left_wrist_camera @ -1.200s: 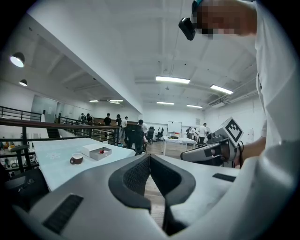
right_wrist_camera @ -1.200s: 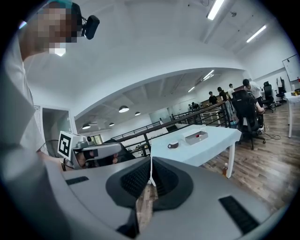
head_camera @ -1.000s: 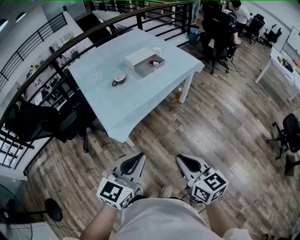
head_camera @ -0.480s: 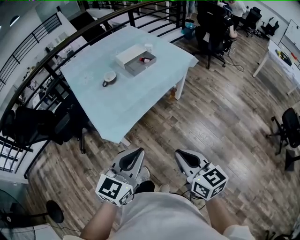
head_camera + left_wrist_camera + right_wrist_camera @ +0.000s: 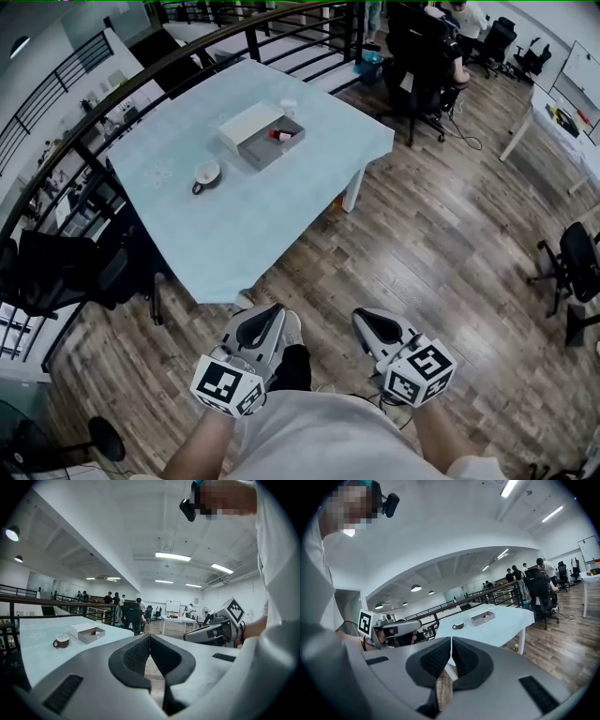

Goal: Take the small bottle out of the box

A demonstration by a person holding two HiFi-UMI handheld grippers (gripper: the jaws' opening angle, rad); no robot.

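Observation:
A table with a pale blue cloth (image 5: 234, 225) stands ahead of me. An open grey box (image 5: 273, 148) sits on it, with a white lid (image 5: 247, 124) beside it. A small red and white thing (image 5: 281, 135) lies in the box, too small to tell what it is. The box (image 5: 89, 634) (image 5: 483, 617) also shows far off in both gripper views. My left gripper (image 5: 266, 314) and right gripper (image 5: 367, 318) are held low in front of my body, over the wooden floor and short of the table. Both are shut, with nothing between their jaws.
A brown and white cup (image 5: 205, 173) stands on the cloth to the left of the box. A dark curved railing (image 5: 141, 89) runs behind the table. Black office chairs (image 5: 56, 272) stand at the left, another chair (image 5: 574, 267) at the right, and people sit at desks far back.
The table has drawn nearer and slid to the left in the head view as I walk towards it. Both grippers stay shut and in the same place before my body.

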